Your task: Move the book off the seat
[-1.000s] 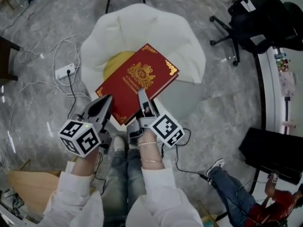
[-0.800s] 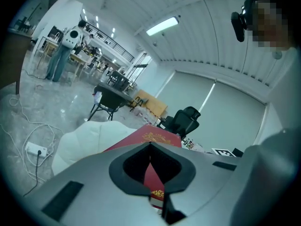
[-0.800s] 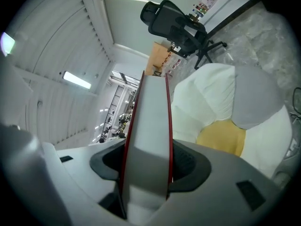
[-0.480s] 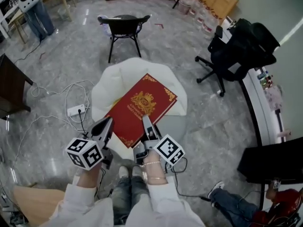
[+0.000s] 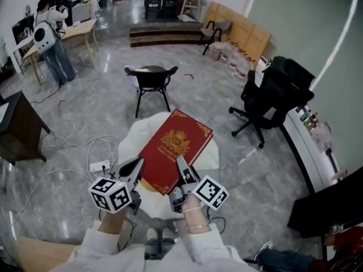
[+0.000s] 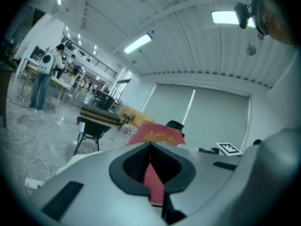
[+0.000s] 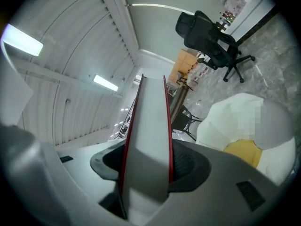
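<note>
A large red book [image 5: 176,148] with a gold crest hangs in the air above the white cushioned seat [image 5: 212,154]. Both grippers hold its near edge. My left gripper [image 5: 138,168] is shut on the book's near left corner; in the left gripper view the red cover [image 6: 157,135] runs out from between the jaws of the left gripper [image 6: 151,173]. My right gripper [image 5: 182,167] is shut on the near right edge, and the book's white page edge [image 7: 146,135] fills the right gripper [image 7: 146,171]. Below lie the seat [image 7: 233,117] and a yellow cushion [image 7: 242,153].
A black chair [image 5: 151,78] stands beyond the seat and a black office chair [image 5: 276,89] to the right. A power strip with cables [image 5: 100,166] lies on the marble floor at left, near a dark table [image 5: 17,130]. People stand at the far left [image 5: 50,35].
Both grippers have risen with the book between them, and it now hangs well above the seat. The head view has tilted up and shows much more of the room.
</note>
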The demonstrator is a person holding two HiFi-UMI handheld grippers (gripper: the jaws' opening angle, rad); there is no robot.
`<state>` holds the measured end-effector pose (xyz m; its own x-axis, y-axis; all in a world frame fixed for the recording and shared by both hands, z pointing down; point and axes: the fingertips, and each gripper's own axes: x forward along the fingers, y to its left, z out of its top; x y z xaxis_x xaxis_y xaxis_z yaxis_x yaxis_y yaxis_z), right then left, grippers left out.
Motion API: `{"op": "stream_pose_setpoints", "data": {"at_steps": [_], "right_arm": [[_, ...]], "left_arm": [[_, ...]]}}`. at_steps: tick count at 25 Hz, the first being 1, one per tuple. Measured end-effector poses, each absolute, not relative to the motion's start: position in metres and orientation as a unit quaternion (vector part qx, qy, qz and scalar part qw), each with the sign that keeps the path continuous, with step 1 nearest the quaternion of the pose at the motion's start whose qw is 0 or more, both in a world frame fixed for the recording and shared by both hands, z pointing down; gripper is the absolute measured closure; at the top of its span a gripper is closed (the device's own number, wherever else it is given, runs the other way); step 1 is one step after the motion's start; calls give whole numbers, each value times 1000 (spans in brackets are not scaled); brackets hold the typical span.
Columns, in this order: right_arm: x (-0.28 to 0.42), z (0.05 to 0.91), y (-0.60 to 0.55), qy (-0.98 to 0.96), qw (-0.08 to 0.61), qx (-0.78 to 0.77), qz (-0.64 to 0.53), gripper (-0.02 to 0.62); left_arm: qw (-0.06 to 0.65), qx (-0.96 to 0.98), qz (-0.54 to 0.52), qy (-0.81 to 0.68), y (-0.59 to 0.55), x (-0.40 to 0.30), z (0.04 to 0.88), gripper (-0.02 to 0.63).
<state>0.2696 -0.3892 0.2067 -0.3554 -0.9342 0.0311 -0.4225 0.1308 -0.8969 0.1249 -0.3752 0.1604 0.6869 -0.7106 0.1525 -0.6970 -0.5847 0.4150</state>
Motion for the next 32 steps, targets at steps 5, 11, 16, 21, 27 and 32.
{"op": "stream_pose_setpoints", "data": {"at_steps": [5,11,16,21,27,32], "right_arm": [[258,173,-373,719,296,-464,-425,342],[242,138,-362,756,286,-436,-396,342],[221,129,-354,772,279,-419,-388,342],[210,129,-353,781,280,-405,-385,344],[189,128,-354,782,287,-388,-394,344],[164,124,-354,787,292,-360,-407,344]], "left_arm": [[194,899,-29,-391,-353,124,134,600],[164,902,-51,-397,-338,126,106,600],[172,895,-63,-407,-332,111,103,600],[166,892,-56,-416,-326,100,103,600],[161,888,-53,-427,-320,83,104,600],[159,878,-57,-447,-310,60,102,600]]}}
